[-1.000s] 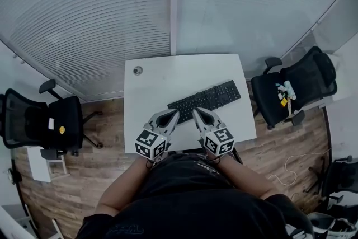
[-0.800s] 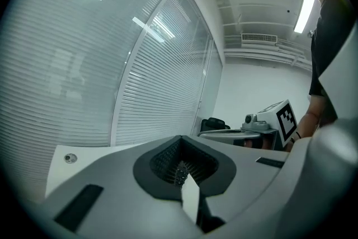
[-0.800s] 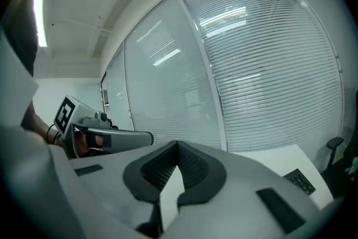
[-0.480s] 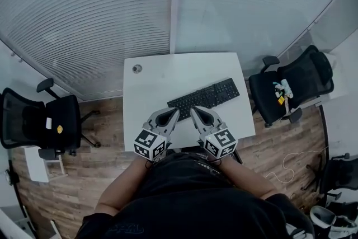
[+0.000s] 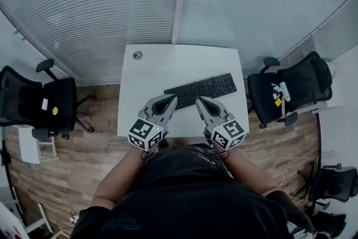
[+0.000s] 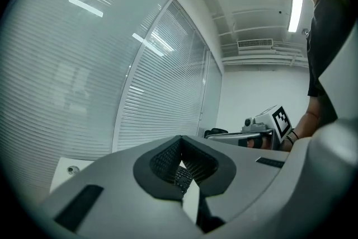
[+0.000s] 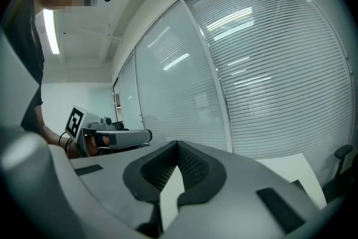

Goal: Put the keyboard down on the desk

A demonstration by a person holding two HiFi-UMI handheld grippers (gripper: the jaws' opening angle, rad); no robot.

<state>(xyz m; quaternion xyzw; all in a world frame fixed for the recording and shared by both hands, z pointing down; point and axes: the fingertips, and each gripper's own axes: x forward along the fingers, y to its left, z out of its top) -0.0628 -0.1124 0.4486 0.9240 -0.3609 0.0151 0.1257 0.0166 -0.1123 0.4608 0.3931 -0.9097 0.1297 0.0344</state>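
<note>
Keyboard [image 5: 202, 90] lies flat on the desk [image 5: 162, 67], a bit askew, right of centre. Your L gripper [image 5: 170, 99] & R gripper [image 5: 198, 101] hang by its near edge, jaws pressed together, nothing betw. them. Put-down looks done. Next, prob. just keep clear, no regrip.

No readable text found. Cubes on my left gripper [image 5: 171, 99] and right gripper [image 5: 199, 101] carry square black-and-white markers, no characters. Key legends on the keyboard [image 5: 200, 90] too small to read. Stickers on the left chair [image 5: 62, 99] and print on my shirt [image 5: 184, 198] illegible
</note>
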